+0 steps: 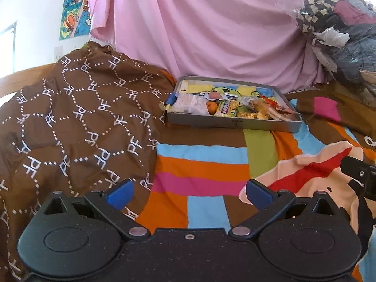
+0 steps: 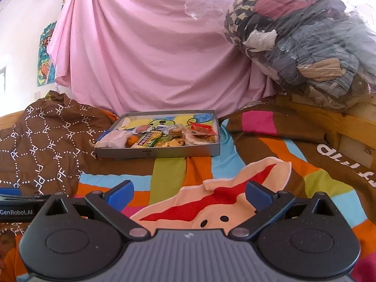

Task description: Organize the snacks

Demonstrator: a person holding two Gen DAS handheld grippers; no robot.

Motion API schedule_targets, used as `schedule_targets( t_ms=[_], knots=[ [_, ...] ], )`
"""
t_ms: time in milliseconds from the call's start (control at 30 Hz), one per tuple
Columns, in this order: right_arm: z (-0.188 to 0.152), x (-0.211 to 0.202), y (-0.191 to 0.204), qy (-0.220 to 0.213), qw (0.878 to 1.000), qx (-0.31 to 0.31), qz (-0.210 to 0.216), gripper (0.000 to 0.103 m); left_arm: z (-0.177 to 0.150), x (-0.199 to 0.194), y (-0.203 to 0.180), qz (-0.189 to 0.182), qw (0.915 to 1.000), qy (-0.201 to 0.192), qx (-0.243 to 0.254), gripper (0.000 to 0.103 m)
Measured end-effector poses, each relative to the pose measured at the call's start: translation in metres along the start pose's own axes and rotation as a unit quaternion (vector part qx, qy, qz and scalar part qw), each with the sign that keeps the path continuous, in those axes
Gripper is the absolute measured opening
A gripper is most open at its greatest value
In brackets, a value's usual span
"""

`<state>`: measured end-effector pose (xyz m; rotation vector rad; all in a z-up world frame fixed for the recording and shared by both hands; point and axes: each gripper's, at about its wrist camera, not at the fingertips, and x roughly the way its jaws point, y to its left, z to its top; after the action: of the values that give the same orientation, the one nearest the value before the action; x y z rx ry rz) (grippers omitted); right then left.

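Snacks (image 2: pixel 162 136) lie together in a shallow grey tray (image 2: pixel 159 153) on the bed, on a striped cartoon-print cover (image 2: pixel 169 174). Visible in the tray: a small orange fruit (image 2: pixel 133 139), a green-yellow candy pack (image 2: pixel 146 141), round biscuits in clear wrap (image 2: pixel 177 130), a red wrapper (image 2: pixel 202 128), a pale plastic packet (image 2: pixel 115 138). They crowd the near half; the far half shows the printed bottom.

Left hand-held gripper (image 1: pixel 188 191): spread wide, empty, low over the cover, well short of the tray. Right hand-held gripper (image 2: pixel 188 193): the same.

Judgement: no snack is seen outside the tray, so this fits either a pause before sorting within it or the collecting being over. The step in hand cannot be settled.
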<state>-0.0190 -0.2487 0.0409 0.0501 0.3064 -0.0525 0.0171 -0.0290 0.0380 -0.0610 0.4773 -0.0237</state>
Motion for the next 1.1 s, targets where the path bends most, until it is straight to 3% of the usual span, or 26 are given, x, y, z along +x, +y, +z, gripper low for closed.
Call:
schedule_targets(
  t_ms=[1100],
  knots=[
    [-0.018, 0.006, 0.004, 0.008, 1.000, -0.009, 0.001, 0.103, -0.009, 0.001, 0.008, 0.003, 0.9999, 0.002, -0.012, 0.101]
  ],
)
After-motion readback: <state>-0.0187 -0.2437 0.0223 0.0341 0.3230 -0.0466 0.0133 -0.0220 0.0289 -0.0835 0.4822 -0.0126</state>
